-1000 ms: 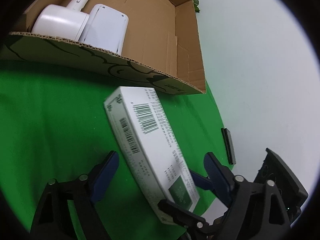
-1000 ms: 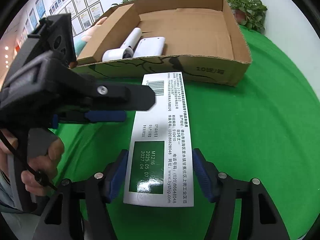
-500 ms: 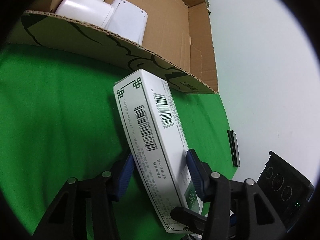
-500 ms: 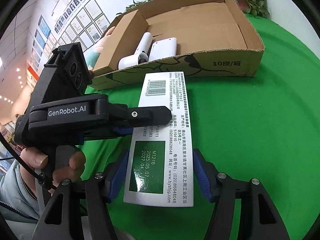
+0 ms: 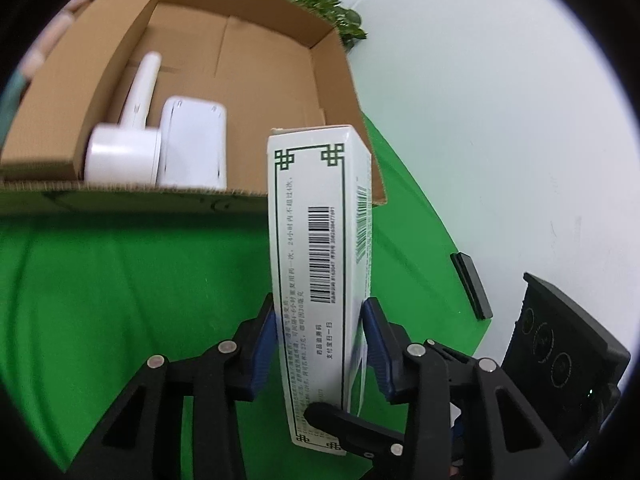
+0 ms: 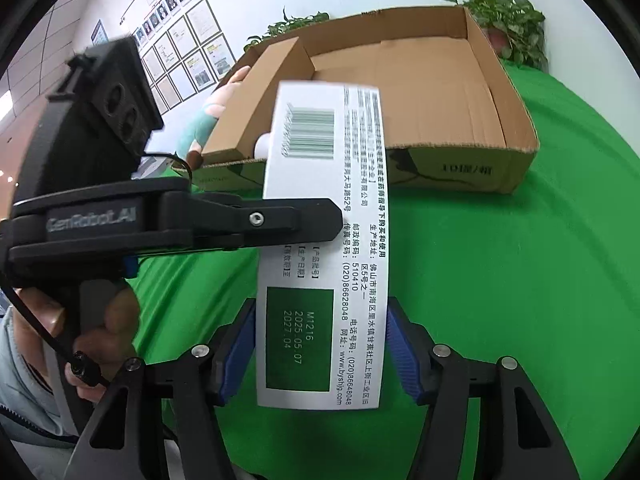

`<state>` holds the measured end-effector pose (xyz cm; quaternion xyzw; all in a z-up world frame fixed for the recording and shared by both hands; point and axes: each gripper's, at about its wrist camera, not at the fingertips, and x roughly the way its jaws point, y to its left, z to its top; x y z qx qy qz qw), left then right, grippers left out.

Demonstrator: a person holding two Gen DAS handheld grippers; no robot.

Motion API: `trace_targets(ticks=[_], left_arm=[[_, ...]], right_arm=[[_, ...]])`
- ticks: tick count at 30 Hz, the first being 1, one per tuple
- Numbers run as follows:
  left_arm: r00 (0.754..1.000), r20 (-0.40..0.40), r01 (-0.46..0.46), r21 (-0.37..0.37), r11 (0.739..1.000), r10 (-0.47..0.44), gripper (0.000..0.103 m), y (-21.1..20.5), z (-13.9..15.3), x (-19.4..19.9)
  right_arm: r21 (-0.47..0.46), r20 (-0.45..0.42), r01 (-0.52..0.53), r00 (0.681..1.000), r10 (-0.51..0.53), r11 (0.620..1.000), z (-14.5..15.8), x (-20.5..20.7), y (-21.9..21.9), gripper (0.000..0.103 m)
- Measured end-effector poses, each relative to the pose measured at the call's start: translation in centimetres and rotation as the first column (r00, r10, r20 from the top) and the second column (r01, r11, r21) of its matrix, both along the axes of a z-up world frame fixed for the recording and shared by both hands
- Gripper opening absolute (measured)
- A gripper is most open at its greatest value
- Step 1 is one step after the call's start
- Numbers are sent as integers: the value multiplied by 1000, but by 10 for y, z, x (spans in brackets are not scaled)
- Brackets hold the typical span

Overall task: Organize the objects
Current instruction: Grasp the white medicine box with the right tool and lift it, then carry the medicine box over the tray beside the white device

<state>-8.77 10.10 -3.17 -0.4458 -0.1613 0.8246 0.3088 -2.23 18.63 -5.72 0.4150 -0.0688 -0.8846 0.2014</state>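
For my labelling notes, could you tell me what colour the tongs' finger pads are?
Blue, clearest in the right wrist view on the pads gripping the white box.

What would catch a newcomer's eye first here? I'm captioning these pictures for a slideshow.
A long white printed carton with barcodes stands out, pinched between the left tongs and the right tongs above the green cloth. Behind it sits an open brown cardboard box holding two white plastic devices.

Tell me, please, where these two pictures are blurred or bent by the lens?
Left wrist view: the medicine box is sharp, its barcode readable; the cardboard box front edge bows under fisheye distortion, and the corners are black. Right wrist view: the far end of the medicine box is smeared and its barcode soft, while the near print is crisp; the logo on the left gripper is blurred.
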Motion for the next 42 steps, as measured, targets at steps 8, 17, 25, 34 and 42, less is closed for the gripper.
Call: trace_targets(ticks=[8,17,25,34,42], left_arm=[[992,-127,11,-41,999,-16,39,4,42,-3],[974,-224,19,-69,997,-34,39,-5,81,-27],[963,-267,9,-66,998,-26,39,1,100,-58],[965,-261,13,-91,996,-36,38,1,125,-103],[983,-183,0,-104,995,-19,38,7,106,-142]], right_arm=[[-28,-96,-4,995,2,1000,32,-12,0,59],[-50,-181,-10,983,0,999,63,-41,3,59],[-59,-205,-4,979,-9,998,86,-72,4,59],[-100,-183,-13,983,-5,995,114,-129,13,59],[-134,-96,-18,995,5,991,102,-166,22,59]])
